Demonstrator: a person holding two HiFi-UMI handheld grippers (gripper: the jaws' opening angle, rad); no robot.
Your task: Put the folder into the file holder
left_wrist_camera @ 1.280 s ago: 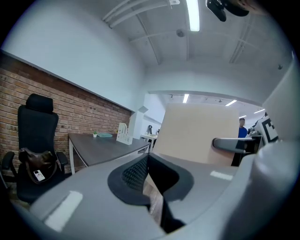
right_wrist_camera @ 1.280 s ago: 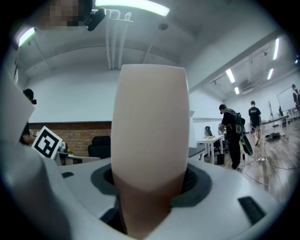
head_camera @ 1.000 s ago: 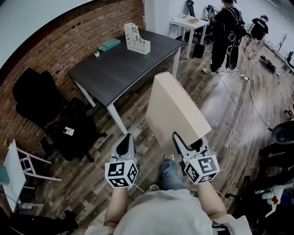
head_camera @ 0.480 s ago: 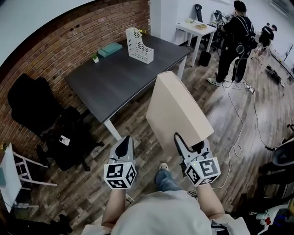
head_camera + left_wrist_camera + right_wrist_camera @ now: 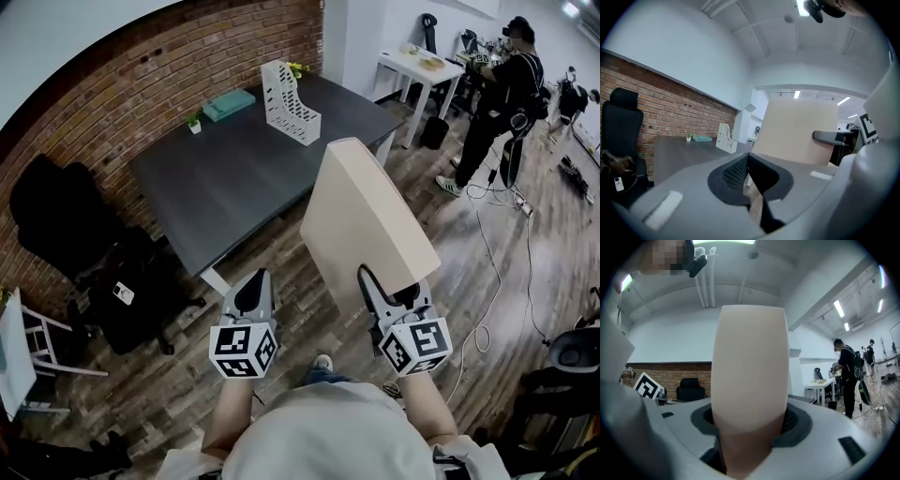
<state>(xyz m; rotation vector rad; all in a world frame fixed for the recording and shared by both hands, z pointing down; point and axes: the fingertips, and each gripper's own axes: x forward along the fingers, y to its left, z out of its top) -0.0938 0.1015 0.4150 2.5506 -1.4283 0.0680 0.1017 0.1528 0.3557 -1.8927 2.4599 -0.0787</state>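
Two views together settle the right gripper (image 5: pixel 389 286). The head view shows only one of its fingers (image 5: pixel 367 279) beside the beige folder (image 5: pixel 366 220). The right gripper view shows both fingers pressed on the folder's lower end, gripping it as it rises through the middle of the frame. In the left gripper view, the left gripper (image 5: pixel 747 161) has its fingers closed together on nothing, and the folder fills the right of that frame. Only the head view lays out the dark desk (image 5: pixel 234 178) in the upper middle. It carries the white file holder (image 5: pixel 289 92) near its far edge, a teal book (image 5: pixel 230 104) and a small plant (image 5: pixel 195 122). We cannot tell what the holder contains. The folder is held well apart from it, above the wooden floor (image 5: pixel 141 375).
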